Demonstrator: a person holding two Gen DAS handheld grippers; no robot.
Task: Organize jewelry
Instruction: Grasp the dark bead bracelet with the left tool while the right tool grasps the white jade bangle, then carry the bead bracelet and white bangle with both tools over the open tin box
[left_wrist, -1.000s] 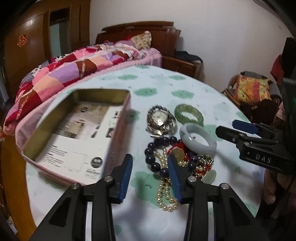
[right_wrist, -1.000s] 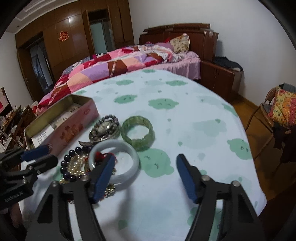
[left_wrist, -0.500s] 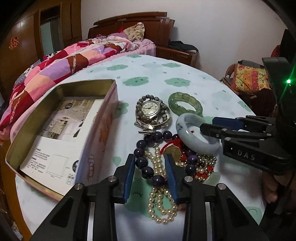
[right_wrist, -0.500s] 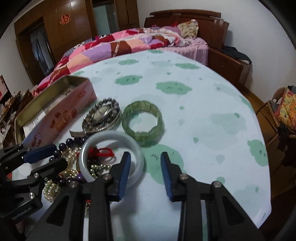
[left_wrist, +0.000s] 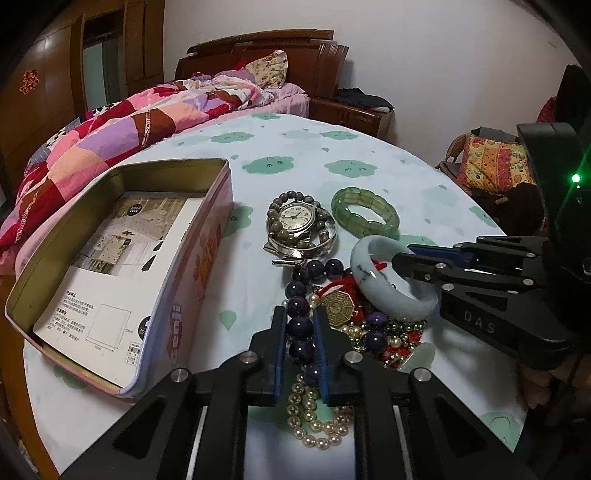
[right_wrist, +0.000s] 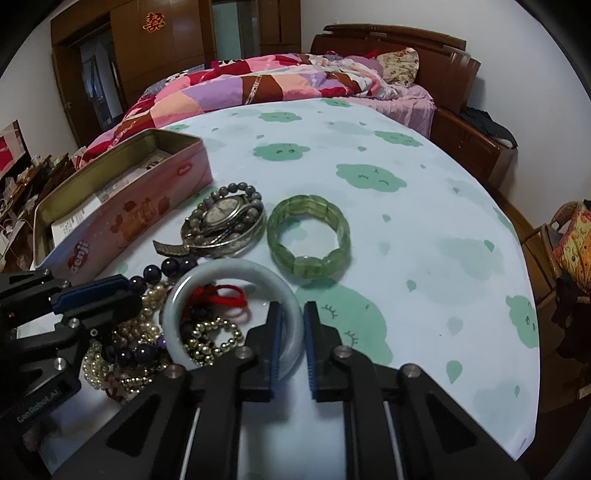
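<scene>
The left tool (left_wrist: 300, 349) is closed on the purple bead strand (left_wrist: 299, 326) and the right tool (right_wrist: 293, 345) pinches the white bangle (right_wrist: 177, 295), each separating one piece for the tin (left_wrist: 207, 258).

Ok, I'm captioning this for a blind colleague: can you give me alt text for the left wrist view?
The left gripper is closed around a strand of dark purple beads in a tangled jewelry pile on a cloud-print tablecloth. The right gripper clamps a pale jade bangle; an open pink tin sits left.
</scene>
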